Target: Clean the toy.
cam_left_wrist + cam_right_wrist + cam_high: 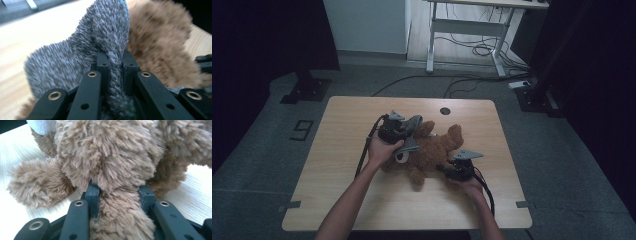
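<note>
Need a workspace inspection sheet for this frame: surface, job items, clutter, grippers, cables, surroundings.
Surface: light wooden table, with a round cable hole near the far edge.
Job's things: brown teddy bear lying mid-table; grey fuzzy cloth at its left side, partly lifted off the bear.
Clutter: nothing seen.
Grippers: left gripper shut on the grey fuzzy cloth, a fold pinched between the jaws; right gripper shut on a limb of the bear.
Cables: one black cable trails from the left gripper, another from the right; loose cables on the floor beyond.
Surroundings: grey floor, a white desk frame behind, dark stands on both sides.
</note>
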{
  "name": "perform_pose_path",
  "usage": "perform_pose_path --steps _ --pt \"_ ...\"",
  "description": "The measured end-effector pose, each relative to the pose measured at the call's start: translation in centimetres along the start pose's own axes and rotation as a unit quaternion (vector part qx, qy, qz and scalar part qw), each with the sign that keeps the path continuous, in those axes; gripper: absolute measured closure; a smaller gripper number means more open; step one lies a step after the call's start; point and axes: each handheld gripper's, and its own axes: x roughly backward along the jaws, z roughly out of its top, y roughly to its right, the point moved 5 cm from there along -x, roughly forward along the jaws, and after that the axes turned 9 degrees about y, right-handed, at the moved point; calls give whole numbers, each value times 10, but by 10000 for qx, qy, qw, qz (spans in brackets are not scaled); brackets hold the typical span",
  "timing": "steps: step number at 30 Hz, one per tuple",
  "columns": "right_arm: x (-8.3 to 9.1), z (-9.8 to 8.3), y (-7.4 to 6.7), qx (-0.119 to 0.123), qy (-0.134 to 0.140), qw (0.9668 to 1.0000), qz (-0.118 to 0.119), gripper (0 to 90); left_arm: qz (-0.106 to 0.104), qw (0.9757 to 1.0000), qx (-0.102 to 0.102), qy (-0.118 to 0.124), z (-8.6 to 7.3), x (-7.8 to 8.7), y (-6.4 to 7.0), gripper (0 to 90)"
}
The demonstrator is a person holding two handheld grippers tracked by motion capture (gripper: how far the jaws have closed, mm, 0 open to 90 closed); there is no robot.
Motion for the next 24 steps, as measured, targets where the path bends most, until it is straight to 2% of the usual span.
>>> perform_pose_path --steps 4,8,10,14,16,18,19,22,24 --pt "0 -1 -1 39 -28 10000 -3 627 -174 9996 207 68 -16 1 -3 801" --pt "1 -1 -2 74 -79 9999 -14 609 -239 9994 199 164 -27 9 1 804" --pt "3 -2 -3 9 -116 9999 -33 578 -224 9993 150 241 -32 12 4 807" --pt "8 -3 -3 -135 -183 9997 -15 488 -290 9984 220 432 -44 19 11 810" --pt "14 -3 -3 -110 -19 9999 -76 435 -305 9981 184 496 -48 23 14 811" --pt "21 -1 -1 -218 72 9996 -137 386 -317 9979 148 541 -51 26 18 811" --pt "26 2 2 -292 237 9991 -199 367 -334 9979 123 549 -53 27 20 811" --pt "39 14 9 -545 629 9958 -383 288 -332 9976 57 609 -57 30 24 811" --pt "46 25 12 -575 830 9933 -561 253 -327 9971 -9 684 -61 33 28 811"
